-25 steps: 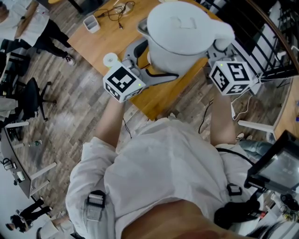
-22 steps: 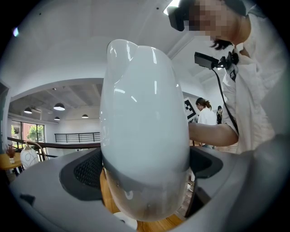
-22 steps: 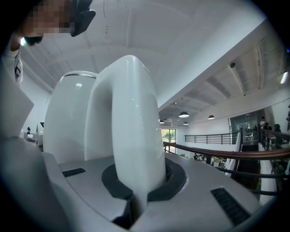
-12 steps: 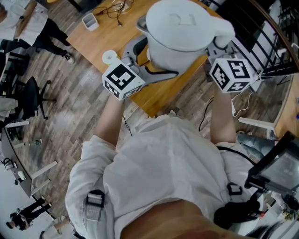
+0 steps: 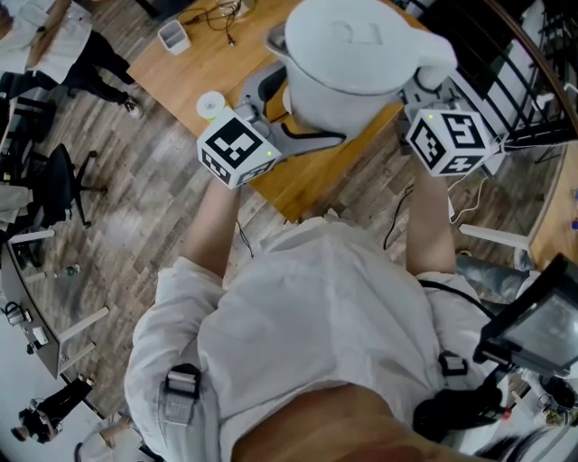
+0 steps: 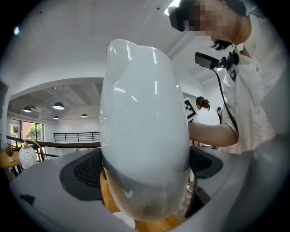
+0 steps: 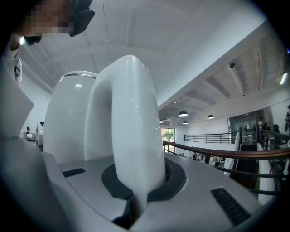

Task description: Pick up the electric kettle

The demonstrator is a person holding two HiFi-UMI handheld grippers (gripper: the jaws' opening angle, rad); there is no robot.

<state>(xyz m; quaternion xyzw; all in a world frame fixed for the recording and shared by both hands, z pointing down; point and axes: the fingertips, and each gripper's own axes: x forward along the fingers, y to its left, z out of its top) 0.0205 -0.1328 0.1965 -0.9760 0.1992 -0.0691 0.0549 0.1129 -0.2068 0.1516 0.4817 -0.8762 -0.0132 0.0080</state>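
Note:
The white electric kettle (image 5: 348, 63) hangs in the air above the wooden table (image 5: 194, 68), close under the head camera. My left gripper (image 5: 293, 113) is shut on its rounded body (image 6: 142, 136) on the spout side, with a dark pad against each flank. At the right, my right gripper (image 5: 423, 88) is shut on the kettle's handle (image 7: 129, 136), which runs up from between the jaws (image 7: 133, 199). The kettle's underside is hidden in the head view.
On the table lie a small white disc (image 5: 210, 106), a white cup-like container (image 5: 173, 38) and loose cables (image 5: 226, 23). A dark railing (image 5: 515, 72) runs at the right. An office chair (image 5: 59, 185) and a person (image 5: 54, 45) are at the left.

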